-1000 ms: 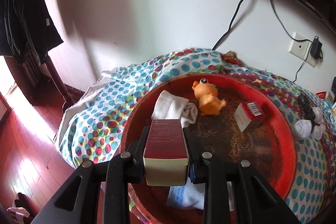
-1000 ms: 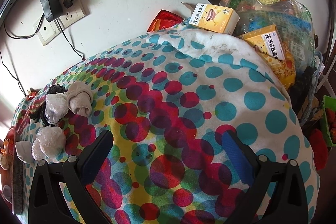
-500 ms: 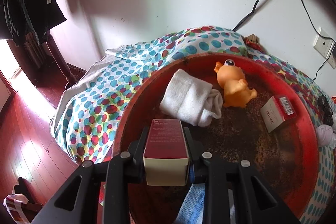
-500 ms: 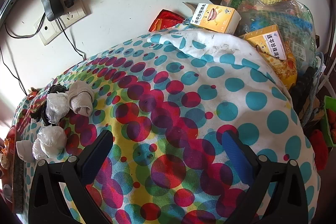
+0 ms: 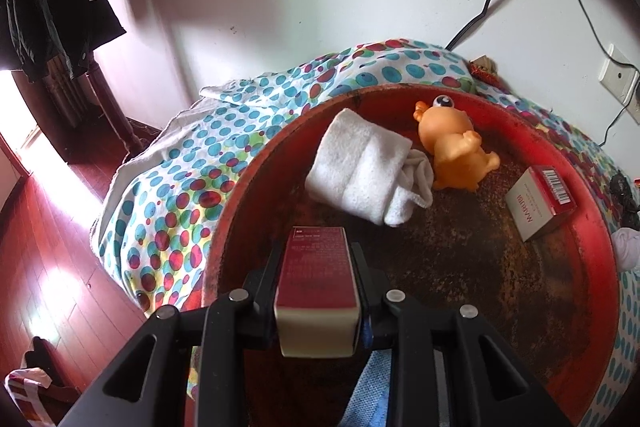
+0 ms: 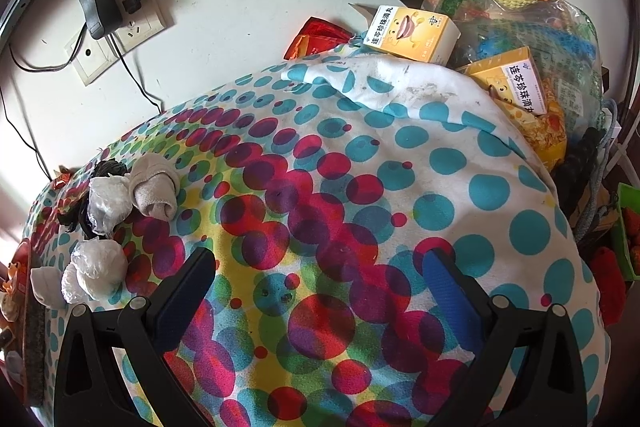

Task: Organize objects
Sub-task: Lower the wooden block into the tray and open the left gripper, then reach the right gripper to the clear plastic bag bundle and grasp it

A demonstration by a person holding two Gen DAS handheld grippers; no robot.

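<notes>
My left gripper (image 5: 318, 267) is shut on a dark red and cream box (image 5: 316, 285), held over the near left part of a round red tray (image 5: 596, 267). In the tray lie a folded white towel (image 5: 360, 171), an orange rubber toy (image 5: 454, 147) and a second red and white box (image 5: 538, 201). My right gripper (image 6: 318, 275) is open and empty above the dotted cloth (image 6: 320, 211). Rolled socks and wrapped white bundles (image 6: 120, 211) lie to its left.
The tray sits on a table under the dotted cloth (image 5: 192, 179), against a white wall with a socket (image 6: 120, 27) and cables. Yellow medicine boxes (image 6: 412, 33) and a bag of clutter (image 6: 532, 27) are at the back right. Wooden floor (image 5: 48, 247) lies left.
My left gripper has moved left and lower over the tray with the box in it, so the towel and toy appear closer. The right gripper has barely moved.
</notes>
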